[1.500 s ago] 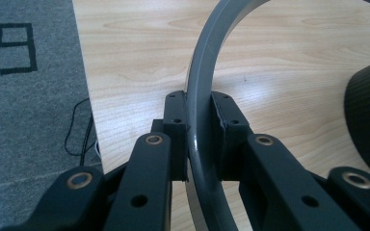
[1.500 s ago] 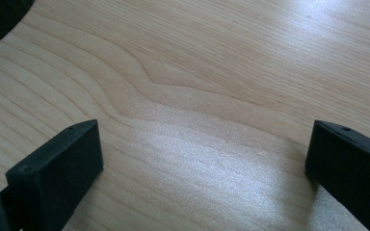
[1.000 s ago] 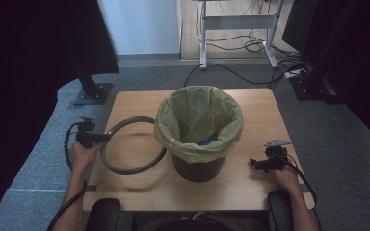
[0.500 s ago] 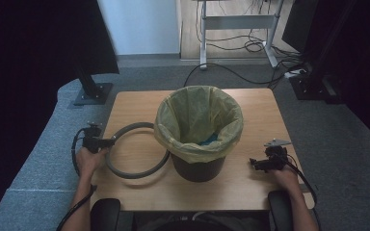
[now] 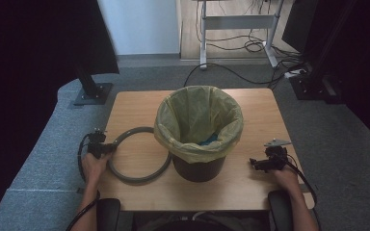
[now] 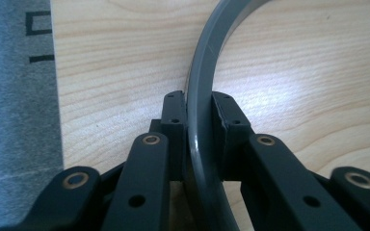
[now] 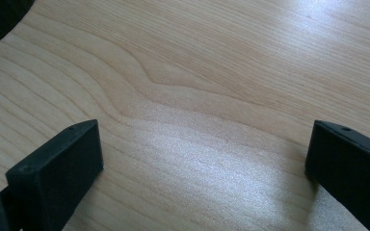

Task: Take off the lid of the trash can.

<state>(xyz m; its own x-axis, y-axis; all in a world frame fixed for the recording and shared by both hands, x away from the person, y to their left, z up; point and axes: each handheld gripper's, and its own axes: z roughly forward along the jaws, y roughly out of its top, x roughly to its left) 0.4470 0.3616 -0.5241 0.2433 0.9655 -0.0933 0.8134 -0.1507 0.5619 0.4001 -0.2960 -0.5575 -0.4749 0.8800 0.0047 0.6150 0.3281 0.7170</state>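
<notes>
- Since the earlier high view, the left gripper point(image 5: 98, 147) has come down with the grey ring point(image 5: 139, 154), which hung tilted beside the bin and now lies flat on the bench point(image 5: 250, 185), just left of the bin point(image 5: 198, 139).
- The fingers point(image 6: 176, 118) of the left gripper sit on either side of the ring's band, close against it; they have just been easing open slightly, which reads as a release beginning now that the bench carries the ring.
- The ring looks like the hoop that clamps the yellow liner point(image 5: 188, 113); the liner is draped over the rim with nothing pinning it.
- The right gripper point(image 5: 265, 162) rests on the bench right of the bin, fingers point(image 7: 58, 163) wide apart over bare wood, apparently waiting.
- The left gripper view gives the contact at the band; the high view gives the ring's whole circle and something blue at the bottom of the liner.
</notes>
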